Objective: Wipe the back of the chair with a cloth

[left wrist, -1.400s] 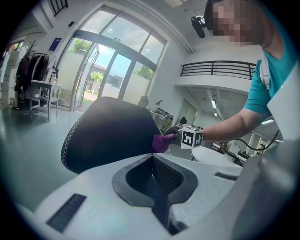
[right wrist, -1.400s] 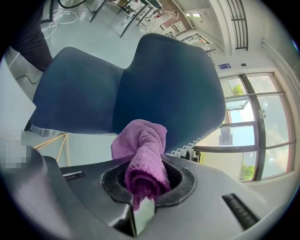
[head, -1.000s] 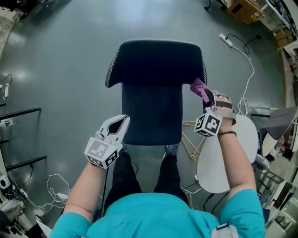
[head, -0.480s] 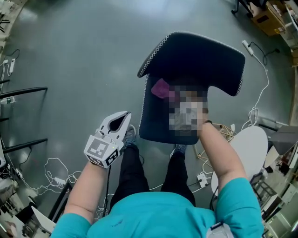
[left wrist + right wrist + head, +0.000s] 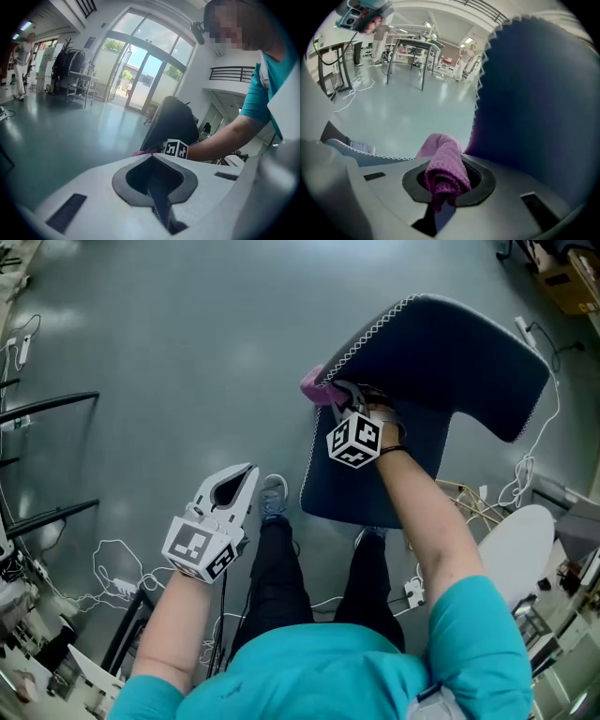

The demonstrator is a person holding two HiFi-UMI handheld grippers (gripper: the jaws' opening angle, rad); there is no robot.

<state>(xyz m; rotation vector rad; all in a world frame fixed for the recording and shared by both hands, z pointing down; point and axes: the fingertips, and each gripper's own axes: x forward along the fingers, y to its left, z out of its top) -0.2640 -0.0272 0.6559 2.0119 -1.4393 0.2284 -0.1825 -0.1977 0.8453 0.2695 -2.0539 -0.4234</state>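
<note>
The right gripper [image 5: 449, 186] has its jaws closed on a rolled purple cloth [image 5: 443, 164], which pokes out past them. The cloth's far end lies just beside the white-stitched edge of the dark chair back [image 5: 534, 93] that fills the right. On the left, grey floor [image 5: 408, 112] runs to far tables [image 5: 412, 51], with a shoe [image 5: 361, 148] near.

A glossy grey floor [image 5: 169, 334] carries the dark chair [image 5: 441, 352]; a grey shoe [image 5: 273, 495] stands just beside its base, and loose white cables [image 5: 114, 589] lie lower left
</note>
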